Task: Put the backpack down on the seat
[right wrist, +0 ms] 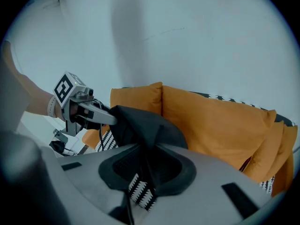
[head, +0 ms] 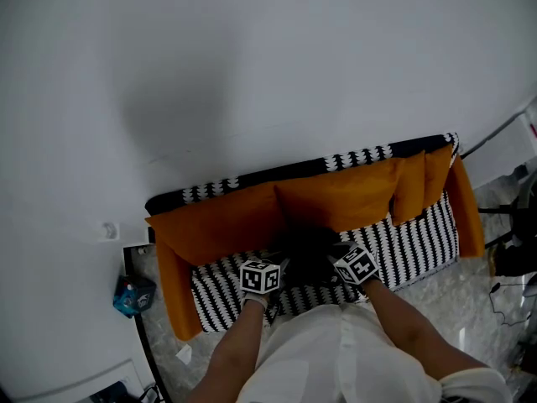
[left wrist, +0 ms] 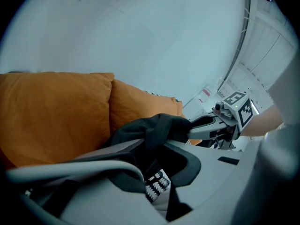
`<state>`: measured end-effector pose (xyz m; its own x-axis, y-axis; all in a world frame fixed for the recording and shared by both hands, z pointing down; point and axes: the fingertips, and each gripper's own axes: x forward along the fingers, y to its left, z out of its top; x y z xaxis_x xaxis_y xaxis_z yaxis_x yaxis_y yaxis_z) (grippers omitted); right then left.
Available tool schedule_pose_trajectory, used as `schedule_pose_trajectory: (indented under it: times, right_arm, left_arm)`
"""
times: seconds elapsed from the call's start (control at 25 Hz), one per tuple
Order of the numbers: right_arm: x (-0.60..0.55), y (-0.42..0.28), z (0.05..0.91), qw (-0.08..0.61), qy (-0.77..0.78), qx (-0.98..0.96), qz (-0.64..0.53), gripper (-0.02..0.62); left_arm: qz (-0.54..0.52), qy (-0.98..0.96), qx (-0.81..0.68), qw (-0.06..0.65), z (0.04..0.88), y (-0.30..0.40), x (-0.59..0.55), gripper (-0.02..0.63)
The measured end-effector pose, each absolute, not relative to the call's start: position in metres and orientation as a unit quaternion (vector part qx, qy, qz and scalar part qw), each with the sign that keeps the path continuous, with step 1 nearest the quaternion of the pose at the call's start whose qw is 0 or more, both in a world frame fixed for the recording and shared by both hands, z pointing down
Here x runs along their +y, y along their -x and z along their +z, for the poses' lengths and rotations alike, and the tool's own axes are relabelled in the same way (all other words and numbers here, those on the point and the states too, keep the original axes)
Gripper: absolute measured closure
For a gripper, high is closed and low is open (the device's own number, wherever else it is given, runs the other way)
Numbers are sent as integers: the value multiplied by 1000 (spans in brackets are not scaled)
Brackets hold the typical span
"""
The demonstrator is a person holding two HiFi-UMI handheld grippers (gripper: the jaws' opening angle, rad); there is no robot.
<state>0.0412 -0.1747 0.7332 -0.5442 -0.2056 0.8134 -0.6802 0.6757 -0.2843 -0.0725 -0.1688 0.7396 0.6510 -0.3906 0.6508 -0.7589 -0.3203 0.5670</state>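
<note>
Backpack [head: 309, 250]: black, soft, crumpled fabric, lying in a heap on the seat [head: 419, 238] of a sofa, between the two grippers and against the back cushions.

Left gripper [head: 277, 269]: jaws closed onto a fold of the black fabric, which bunches over them and trails down between them. Grey, smooth plastic body with dark padded lining; marker cube behind the jaws.

Right gripper [head: 340, 267]: jaws standing apart, with a narrow fold of the same fabric hanging in the gap and not pinched. Same grey body and dark lining.

Seat: woven cover, black-and-white zigzag stripes, visible beneath both pairs of jaws and through the gap of each.

Back cushions [head: 336, 196]: orange, matte cloth, plump and rectangular, directly beyond the jaws and touching the far side of the backpack. Smaller orange cushions [head: 424, 179] stand to the right of the right jaws.

Armrests [head: 172, 292]: orange, one at each end of the sofa, well outside the jaws.

Wall [head: 252, 57]: plain, pale, smooth, above and beyond the cushions.

Floor [head: 470, 300]: glossy, marbled grey, behind the jaws on the person's side. Blue object [head: 132, 295] on it, left of the left jaws, past the armrest; its kind cannot be made out. Dark cables [head: 503, 305] lie far right.
</note>
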Motion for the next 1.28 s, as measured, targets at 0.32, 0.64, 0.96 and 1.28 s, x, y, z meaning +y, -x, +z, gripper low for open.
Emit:
schedule_pose_trajectory:
  times: [0.32, 0.64, 0.96, 1.28]
  right_arm:
    - [-182, -46, 720, 370, -283, -832, 300, 471]
    - [-181, -47, 694, 343, -289, -847, 285, 461]
    - [-192, -42, 656, 292, -302, -868, 265, 462]
    - [-216, -44, 597, 210, -333, -888, 238, 525]
  left_arm:
    - [239, -797, -363, 420, 735, 70, -169, 491]
    - [235, -811, -364, 392, 707, 79, -166, 469]
    - [167, -830, -394, 359, 660, 88, -185, 469]
    - [103, -851, -407, 314, 603, 85, -209, 489]
